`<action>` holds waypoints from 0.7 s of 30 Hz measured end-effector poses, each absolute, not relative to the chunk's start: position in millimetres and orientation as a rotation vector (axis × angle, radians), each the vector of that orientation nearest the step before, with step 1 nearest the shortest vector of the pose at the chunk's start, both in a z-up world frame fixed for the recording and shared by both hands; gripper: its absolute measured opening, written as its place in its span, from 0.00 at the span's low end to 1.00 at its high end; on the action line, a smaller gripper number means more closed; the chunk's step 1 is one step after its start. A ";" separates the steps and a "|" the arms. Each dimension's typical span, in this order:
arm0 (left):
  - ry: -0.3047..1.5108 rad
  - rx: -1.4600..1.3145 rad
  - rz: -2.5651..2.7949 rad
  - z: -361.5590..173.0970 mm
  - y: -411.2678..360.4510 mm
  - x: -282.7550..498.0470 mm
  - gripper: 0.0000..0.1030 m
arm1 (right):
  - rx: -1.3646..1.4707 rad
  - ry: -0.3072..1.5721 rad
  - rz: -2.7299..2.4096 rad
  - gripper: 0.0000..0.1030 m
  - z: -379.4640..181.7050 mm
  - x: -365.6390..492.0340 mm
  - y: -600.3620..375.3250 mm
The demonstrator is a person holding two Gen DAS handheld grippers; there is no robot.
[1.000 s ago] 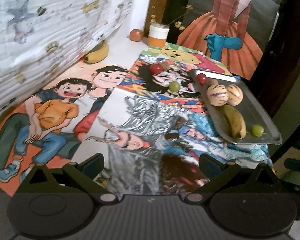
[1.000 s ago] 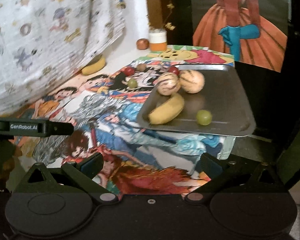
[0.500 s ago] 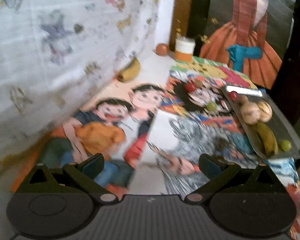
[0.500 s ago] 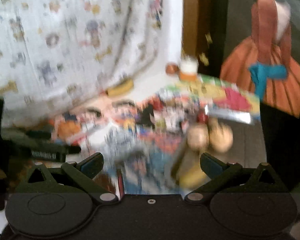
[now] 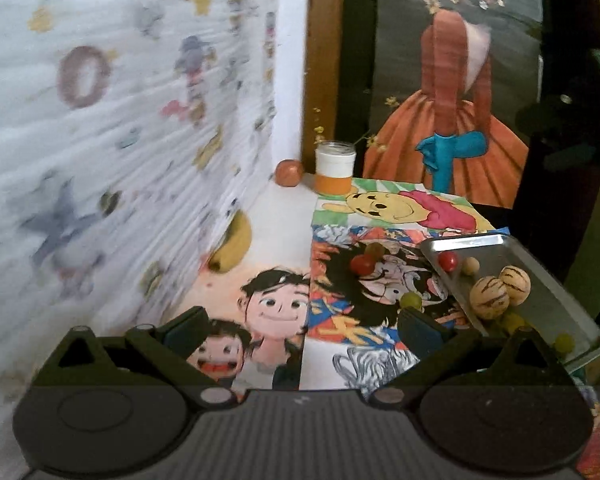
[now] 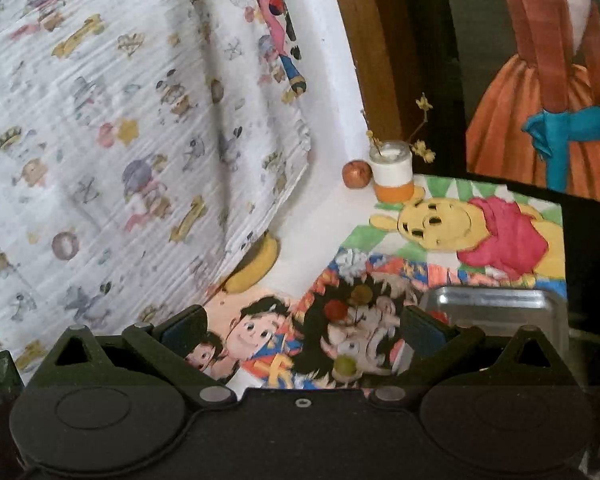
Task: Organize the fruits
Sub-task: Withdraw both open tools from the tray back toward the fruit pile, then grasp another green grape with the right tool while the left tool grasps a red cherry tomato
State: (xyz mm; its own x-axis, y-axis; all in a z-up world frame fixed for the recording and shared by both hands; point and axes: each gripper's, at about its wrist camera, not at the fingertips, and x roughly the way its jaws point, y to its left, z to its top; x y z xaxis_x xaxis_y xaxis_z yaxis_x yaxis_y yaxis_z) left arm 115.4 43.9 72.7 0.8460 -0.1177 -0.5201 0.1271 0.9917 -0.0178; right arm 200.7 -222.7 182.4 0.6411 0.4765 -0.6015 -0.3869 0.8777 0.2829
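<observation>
A metal tray (image 5: pixel 540 276) at the right holds two striped tan fruits (image 5: pixel 490 299), a red ball (image 5: pixel 447 261), a small tan ball (image 5: pixel 470 266) and green grapes (image 5: pixel 563 342). Loose on the cartoon mat lie a red fruit (image 5: pixel 362 266), a brownish fruit (image 5: pixel 374 250) and a green grape (image 5: pixel 411 301). A banana (image 5: pixel 236 246) lies by the cloth, an apple (image 5: pixel 289 173) in the far corner. My left gripper (image 5: pixel 300 330) is open and empty over the mat. My right gripper (image 6: pixel 300 330) is open and empty; the green grape (image 6: pixel 345 366) lies below it, the tray (image 6: pixel 492 304) at its right.
A patterned cloth (image 5: pixel 120 140) hangs along the left side. A white and orange jar (image 5: pixel 335 167) with dried flowers stands in the far corner beside the apple. A painting of an orange dress (image 5: pixel 452 128) leans behind the table. The tray overhangs the table's right edge.
Both grippers have moved forward and tilted up towards the far corner. The tray has slid to the lower right of both views. Both grippers stay open and empty.
</observation>
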 end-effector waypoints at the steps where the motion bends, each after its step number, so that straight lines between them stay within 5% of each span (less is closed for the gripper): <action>1: 0.554 0.030 -0.136 70.2 42.6 121.2 1.00 | 0.113 0.710 0.502 1.00 178.7 206.8 -224.2; 13: 0.642 0.011 -0.211 27.4 34.4 210.2 1.00 | -0.326 0.642 0.680 0.98 79.0 220.2 -215.8; 21: 0.677 -0.040 -0.254 4.9 10.0 265.3 1.00 | -0.406 0.705 0.754 0.83 29.8 236.2 -193.5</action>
State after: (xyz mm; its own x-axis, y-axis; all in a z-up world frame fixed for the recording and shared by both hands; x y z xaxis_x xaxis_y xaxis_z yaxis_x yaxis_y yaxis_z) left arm 265.3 10.0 4.9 0.7499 -0.2454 -0.6144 0.2197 0.9683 -0.1186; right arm 236.2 -193.5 29.8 0.5197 0.4791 -0.7074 -0.7375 0.6695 -0.0884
